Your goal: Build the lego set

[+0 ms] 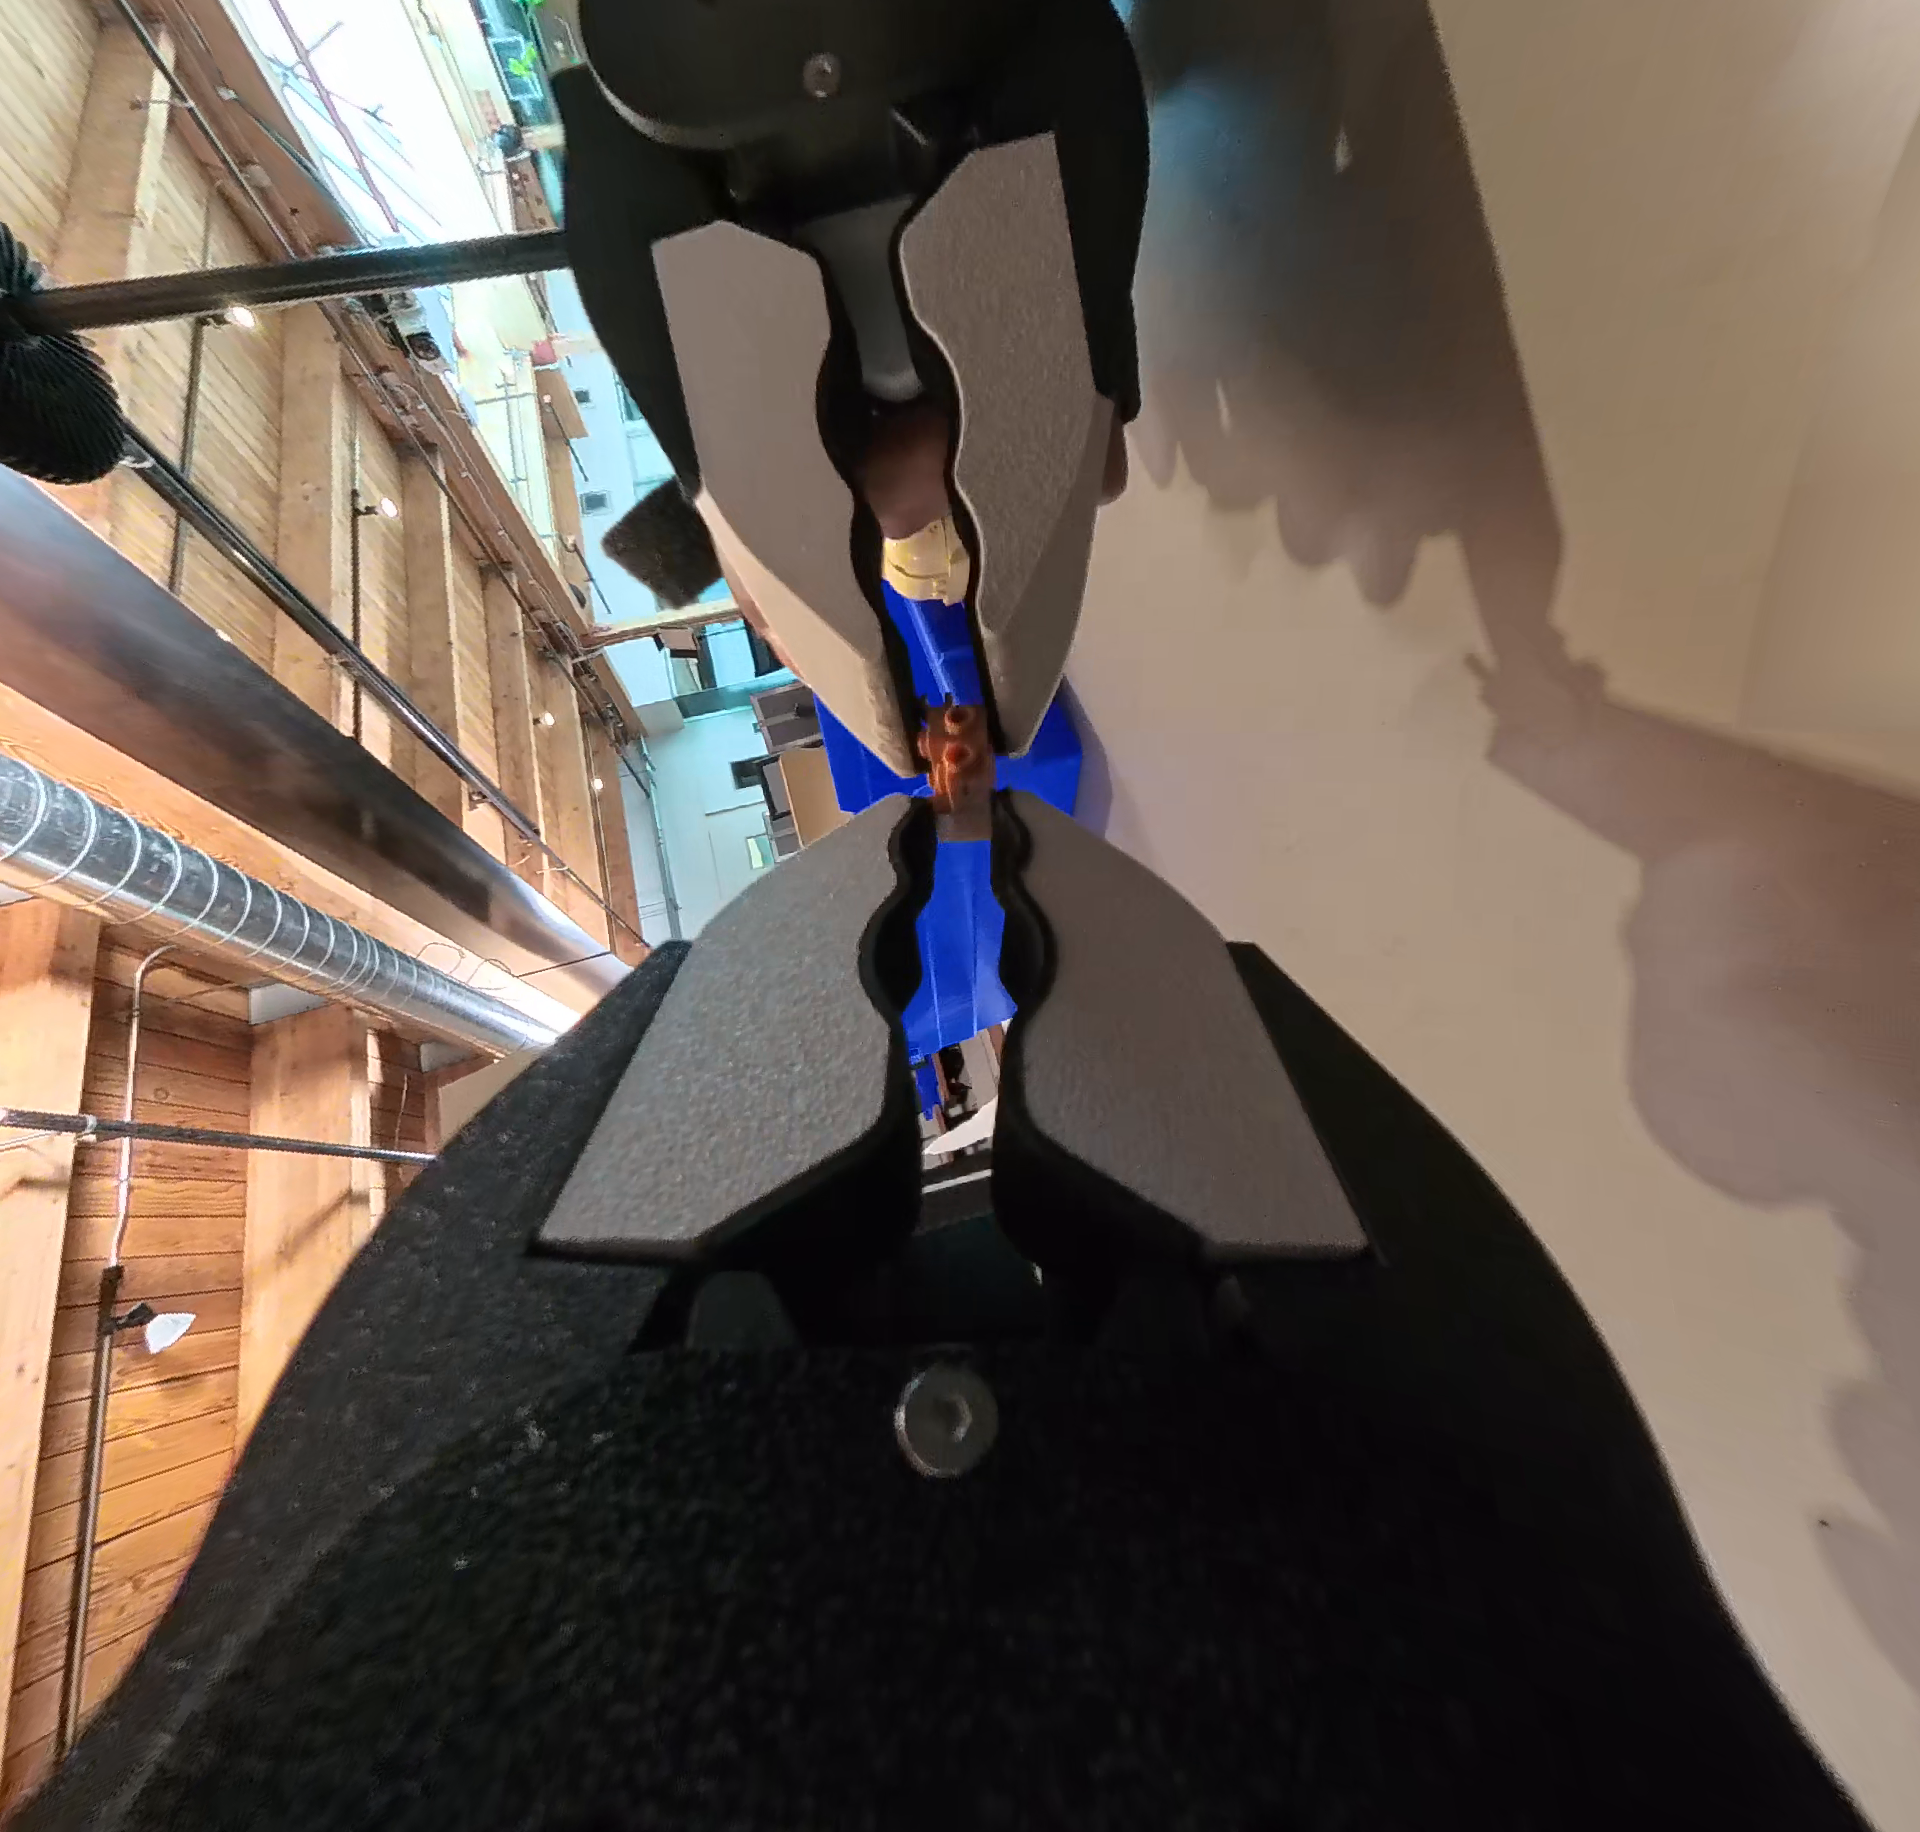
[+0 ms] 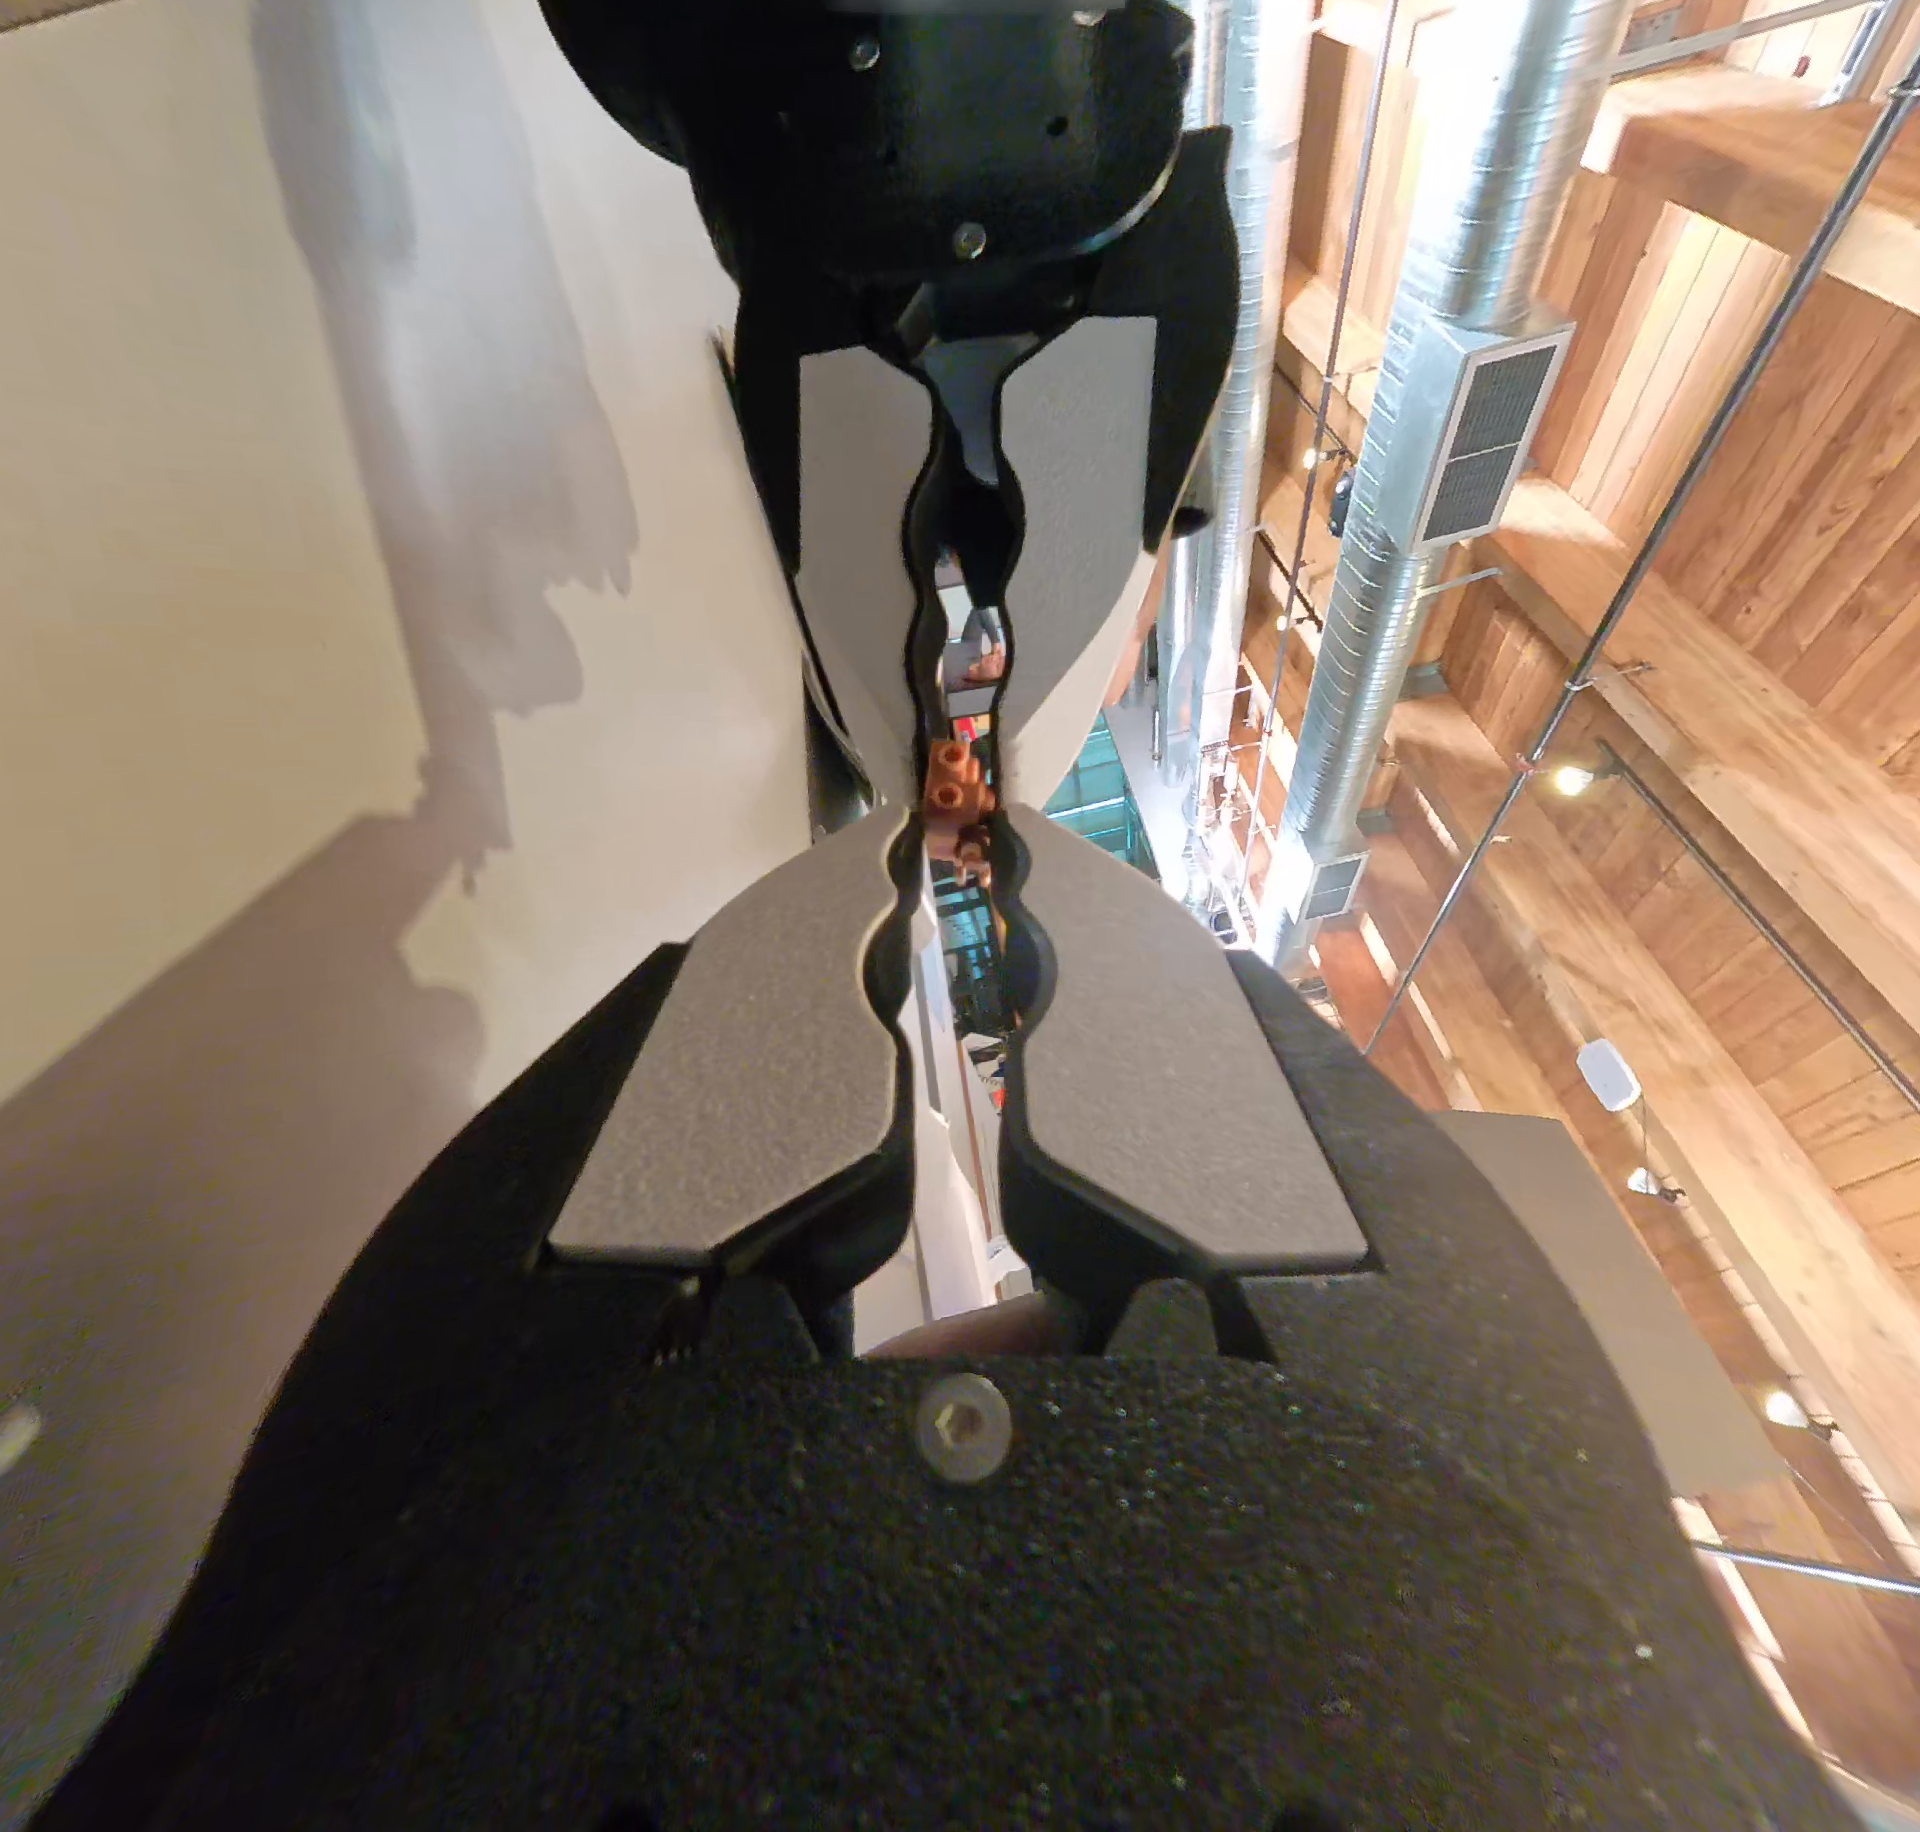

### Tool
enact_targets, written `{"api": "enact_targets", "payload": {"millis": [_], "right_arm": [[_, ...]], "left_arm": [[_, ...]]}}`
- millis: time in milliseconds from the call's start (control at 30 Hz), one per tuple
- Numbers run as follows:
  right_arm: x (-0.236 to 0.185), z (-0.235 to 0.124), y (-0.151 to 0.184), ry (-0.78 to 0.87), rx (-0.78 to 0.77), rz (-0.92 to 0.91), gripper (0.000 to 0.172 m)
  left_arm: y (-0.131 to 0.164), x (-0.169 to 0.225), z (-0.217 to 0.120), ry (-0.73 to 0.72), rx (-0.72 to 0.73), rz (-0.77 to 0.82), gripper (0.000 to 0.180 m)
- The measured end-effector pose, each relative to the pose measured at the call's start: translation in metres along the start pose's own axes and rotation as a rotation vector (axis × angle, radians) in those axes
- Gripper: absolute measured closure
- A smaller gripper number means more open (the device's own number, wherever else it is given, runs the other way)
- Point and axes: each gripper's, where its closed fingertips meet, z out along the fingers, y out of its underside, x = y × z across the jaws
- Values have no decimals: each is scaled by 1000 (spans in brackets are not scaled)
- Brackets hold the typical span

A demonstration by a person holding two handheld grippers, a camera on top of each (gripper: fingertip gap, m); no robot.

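**Two grippers meet tip to tip on a small studded piece**

The left gripper [image 1: 958, 814] and the right gripper [image 2: 956, 832] point straight at each other, their tips almost touching, above a white tabletop [image 1: 1351, 639]. Both stand narrow, their jaws nearly closed. Between the two sets of tips sits a small reddish-brown toy-brick assembly [image 1: 951, 759] with round holes in its side. One end is pinched between the left fingertips and the other between the right ones, so it is held in the air with each gripper clamped on its own end. In the right wrist view a paler brown part [image 2: 966, 847] lies within that gripper's own tips.

Behind them is a blue plastic bin [image 1: 1044, 754] (its inside is blocked by the fingers, so I cannot tell the contents). A cream-coloured piece [image 1: 925, 556] shows through the gap farther along.
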Motion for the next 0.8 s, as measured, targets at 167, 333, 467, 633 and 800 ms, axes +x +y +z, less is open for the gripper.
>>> {"api": "enact_targets", "payload": {"millis": [167,333,467,633,800], "right_arm": [[4,1,3,15,-17,1,161],[6,0,3,30,-24,-13,161],[5,1,1,26,-13,5,160],[5,1,-1,28,-7,13,160],[3,0,-1,15,-2,18,161]], "left_arm": [[3,-3,2,-17,6,-58,169],[7,-9,0,-57,57,-210,157],[10,-10,-4,-58,79,-268,153],[4,-5,-2,-54,89,-207,167],[3,-2,-1,-28,86,-172,171]]}}
